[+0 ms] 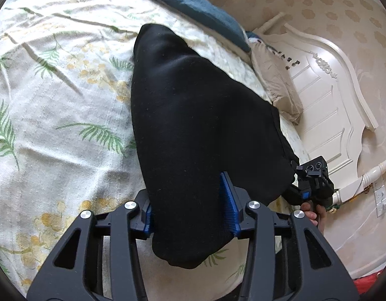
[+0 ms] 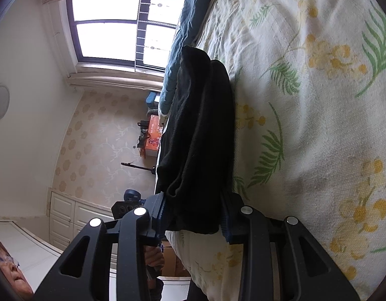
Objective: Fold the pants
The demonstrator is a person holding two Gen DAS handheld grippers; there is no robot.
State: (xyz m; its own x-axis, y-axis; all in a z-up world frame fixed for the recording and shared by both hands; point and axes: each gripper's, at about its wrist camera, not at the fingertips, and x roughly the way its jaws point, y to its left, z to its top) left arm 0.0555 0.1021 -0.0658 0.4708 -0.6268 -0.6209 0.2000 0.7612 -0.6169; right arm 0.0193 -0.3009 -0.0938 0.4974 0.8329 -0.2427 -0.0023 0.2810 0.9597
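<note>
The black pants (image 1: 193,125) are lifted over the floral bedspread (image 1: 55,100), with the far end still resting on it. My left gripper (image 1: 190,210) is shut on one corner of the black pants; the cloth fills the gap between its blue pads (image 1: 229,208). In the right wrist view the pants (image 2: 200,130) hang in folds, and my right gripper (image 2: 195,213) is shut on their near edge. The right gripper also shows in the left wrist view (image 1: 311,183), holding the far side of the cloth.
A dark blue blanket (image 1: 193,2) lies at the far side of the bed. A white headboard (image 1: 326,95) and a beige pillow (image 1: 275,80) are on the right. A window (image 2: 122,27) and a person's face (image 2: 7,266) show in the right wrist view.
</note>
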